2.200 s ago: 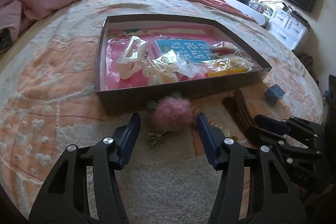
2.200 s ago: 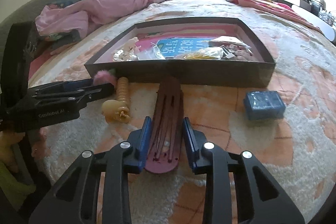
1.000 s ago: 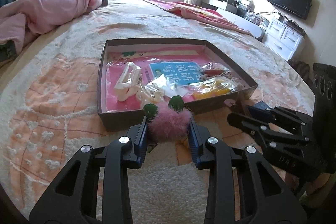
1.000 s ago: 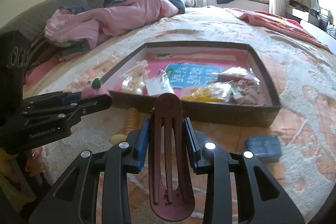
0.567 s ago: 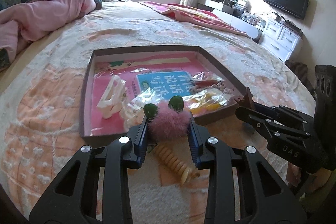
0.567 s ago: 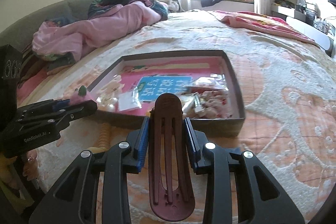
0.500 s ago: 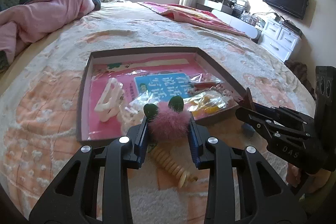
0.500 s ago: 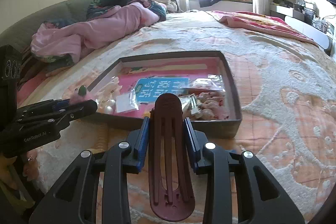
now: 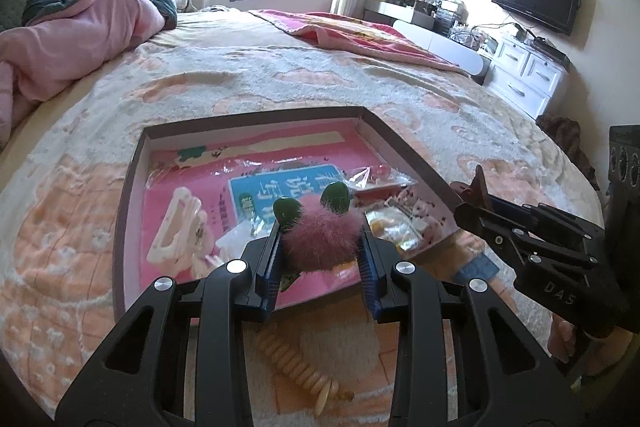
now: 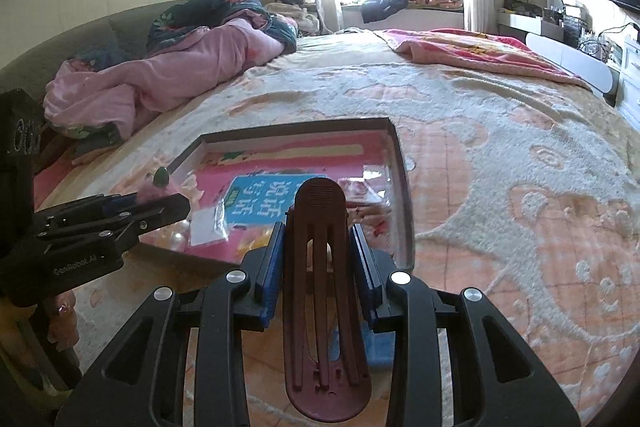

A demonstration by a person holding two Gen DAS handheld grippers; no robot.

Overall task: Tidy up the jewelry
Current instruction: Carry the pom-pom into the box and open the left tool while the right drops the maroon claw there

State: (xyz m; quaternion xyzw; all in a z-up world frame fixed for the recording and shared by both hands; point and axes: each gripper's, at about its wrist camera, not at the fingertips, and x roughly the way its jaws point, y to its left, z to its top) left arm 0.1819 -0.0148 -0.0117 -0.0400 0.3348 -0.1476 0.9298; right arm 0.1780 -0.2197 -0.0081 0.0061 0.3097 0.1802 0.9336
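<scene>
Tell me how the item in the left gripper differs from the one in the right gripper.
The pink pompom clip is fluffy and round, with two green ears; the maroon hair clip is smooth, long, flat and slotted. The pompom clip barely passes the left gripper; the maroon hair clip sticks out both ways from the right gripper. Both are held above the tray.

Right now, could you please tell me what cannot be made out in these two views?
- Left wrist view: the pink pompom in the left gripper hides the box contents behind it.
- Left wrist view: the blue block is partly hidden by the right gripper.
- Right wrist view: the maroon hair clip covers the box's near right corner; the bagged items are too small to identify.
</scene>
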